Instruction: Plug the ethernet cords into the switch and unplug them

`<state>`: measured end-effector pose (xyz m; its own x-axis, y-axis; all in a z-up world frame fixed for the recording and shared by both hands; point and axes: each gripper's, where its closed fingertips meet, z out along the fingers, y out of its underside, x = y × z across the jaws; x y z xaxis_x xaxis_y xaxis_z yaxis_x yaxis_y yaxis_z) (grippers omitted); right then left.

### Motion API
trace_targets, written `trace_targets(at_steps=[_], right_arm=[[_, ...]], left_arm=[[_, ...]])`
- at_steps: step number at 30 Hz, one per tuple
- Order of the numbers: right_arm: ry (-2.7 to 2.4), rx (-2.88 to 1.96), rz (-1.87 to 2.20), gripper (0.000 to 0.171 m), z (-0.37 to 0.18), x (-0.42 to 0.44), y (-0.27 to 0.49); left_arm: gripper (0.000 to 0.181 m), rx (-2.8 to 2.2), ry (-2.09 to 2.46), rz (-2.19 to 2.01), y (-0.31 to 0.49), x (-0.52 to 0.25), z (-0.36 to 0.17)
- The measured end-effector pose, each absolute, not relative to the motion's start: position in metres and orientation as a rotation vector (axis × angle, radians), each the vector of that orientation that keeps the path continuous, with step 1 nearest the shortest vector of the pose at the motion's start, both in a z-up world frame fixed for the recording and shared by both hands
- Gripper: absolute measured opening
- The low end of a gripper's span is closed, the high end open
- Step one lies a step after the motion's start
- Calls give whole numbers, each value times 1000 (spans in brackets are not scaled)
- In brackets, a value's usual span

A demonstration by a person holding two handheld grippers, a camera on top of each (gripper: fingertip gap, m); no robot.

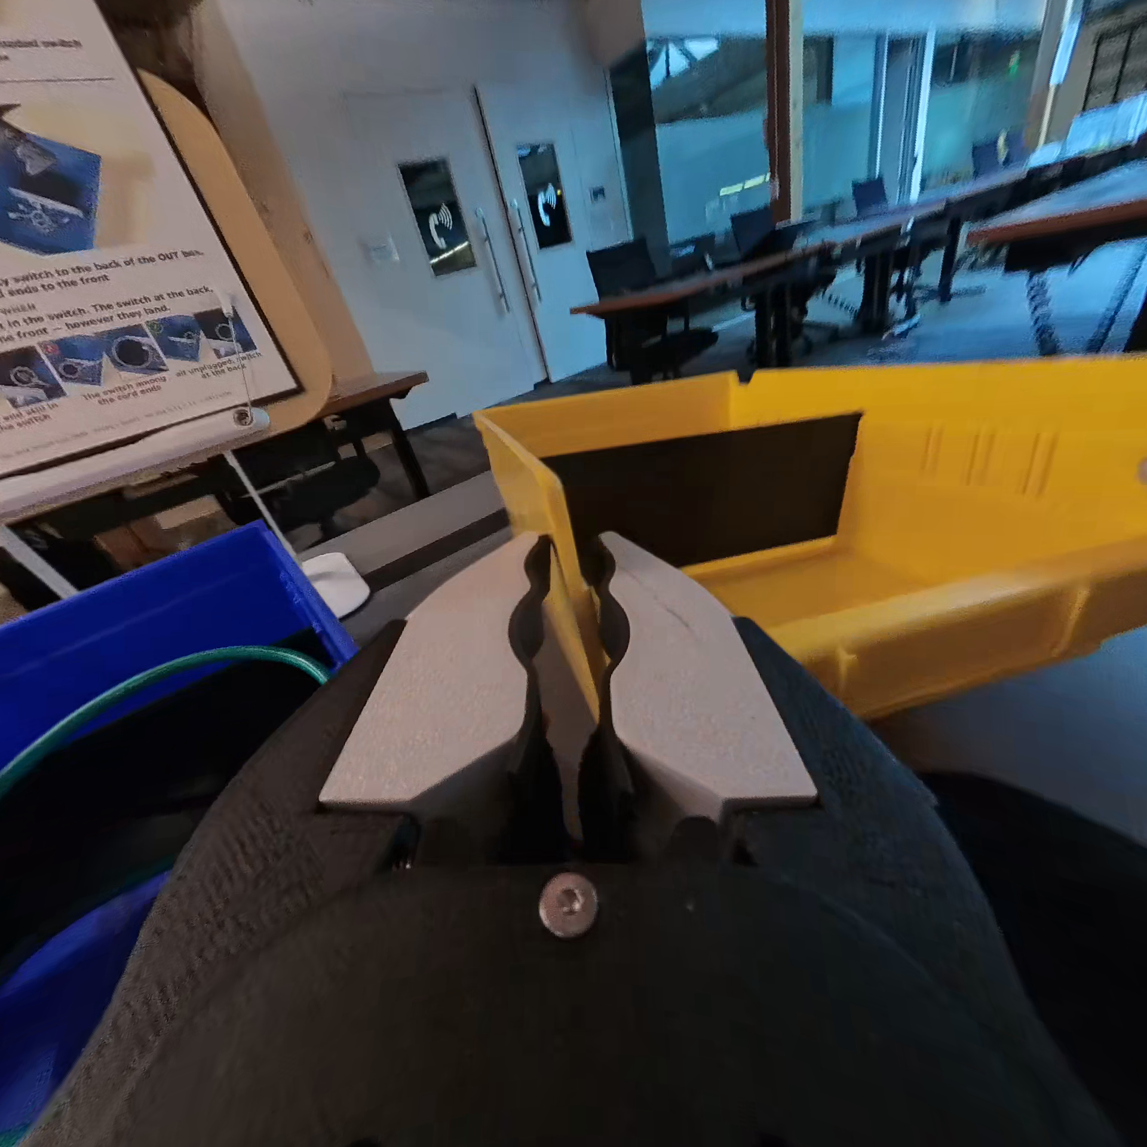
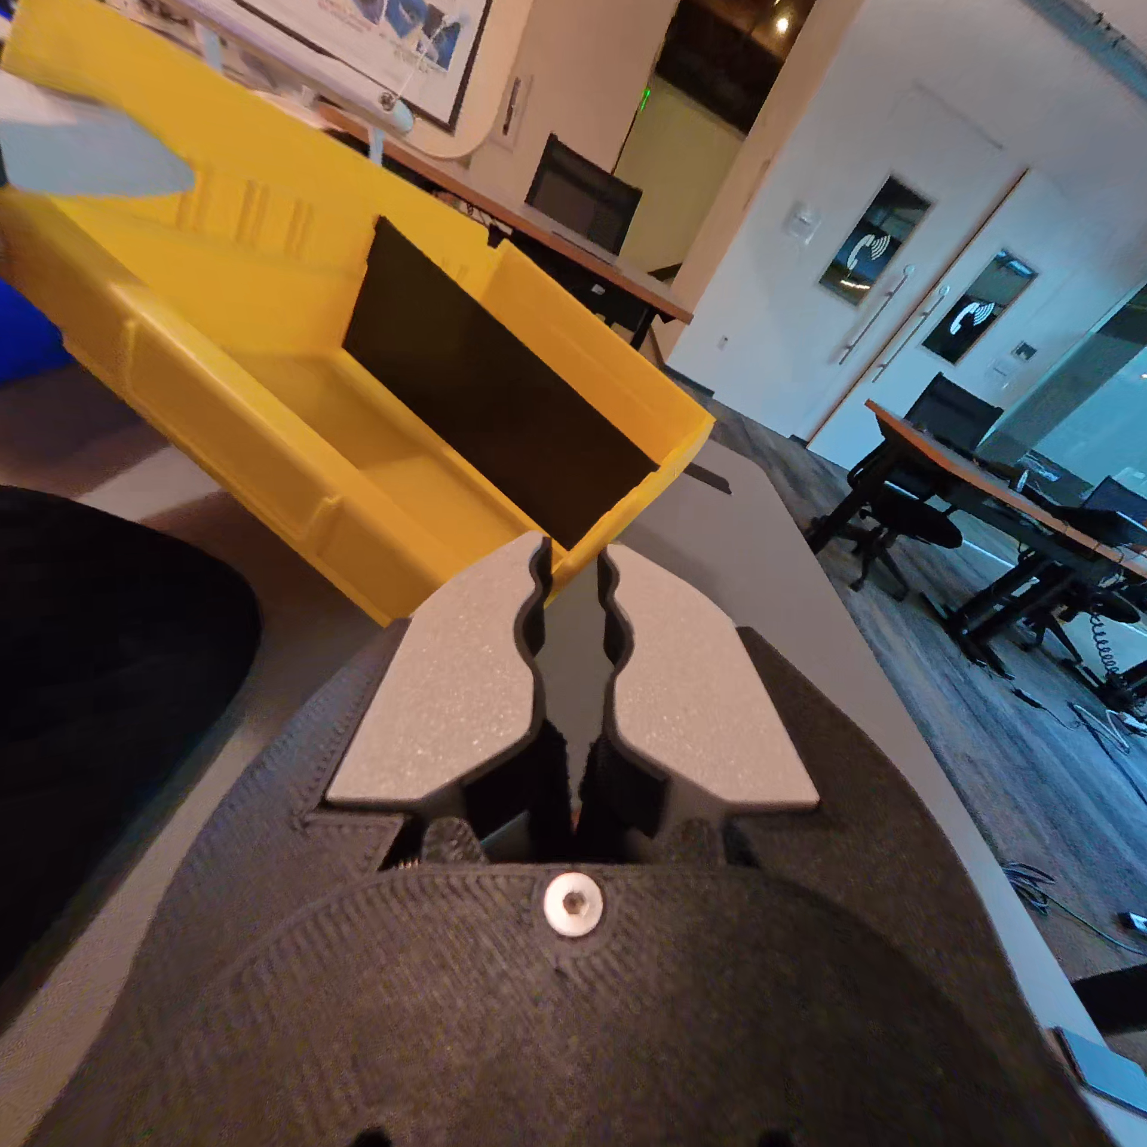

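Observation:
My left gripper (image 1: 574, 546) is shut on the left side wall of an empty yellow bin (image 1: 931, 496); the wall runs down between its grey fingers. My right gripper (image 2: 574, 552) is closed to a narrow gap on the near right corner of the same yellow bin (image 2: 248, 279). One finger of the left gripper (image 2: 93, 158) shows blurred at the bin's far left wall. A blue bin (image 1: 155, 608) at lower left holds a green ethernet cord (image 1: 186, 667). No switch is in view.
The bins sit over a grey table (image 2: 745, 589). An instruction board (image 1: 124, 248) stands behind the blue bin, with a white base (image 1: 338, 580) beside it. A dark rounded shape (image 2: 93, 683) lies near me. Office desks and chairs (image 1: 807, 279) are beyond. About 20 centimeters separates my left fingertips from my right.

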<state>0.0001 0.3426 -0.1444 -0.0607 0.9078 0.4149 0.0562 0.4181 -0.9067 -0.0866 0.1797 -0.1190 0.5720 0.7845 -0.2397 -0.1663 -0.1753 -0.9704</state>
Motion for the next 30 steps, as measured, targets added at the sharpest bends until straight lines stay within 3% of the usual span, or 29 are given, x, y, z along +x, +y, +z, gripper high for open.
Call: trace_targets(at_steps=[4,7,13,20,30], right_arm=[[-1486,-967,868,13,-153,-4,346],[-1558,-989,746,16,-166,-7,350],[-1558,-757,757,36,-130,1,324],[-2009,-524,699,66,-170,-5,252],[-2180,-547,323,35,-212,-23,271]], left_arm=[[18,-1674,-549,912,181,-89,-140],[42,-1770,-550,820,174,-76,-147],[49,-1893,-331,1014,94,-33,-119],[54,-2334,-346,1027,-9,-46,-177],[38,-2550,-317,982,-40,-77,-223]])
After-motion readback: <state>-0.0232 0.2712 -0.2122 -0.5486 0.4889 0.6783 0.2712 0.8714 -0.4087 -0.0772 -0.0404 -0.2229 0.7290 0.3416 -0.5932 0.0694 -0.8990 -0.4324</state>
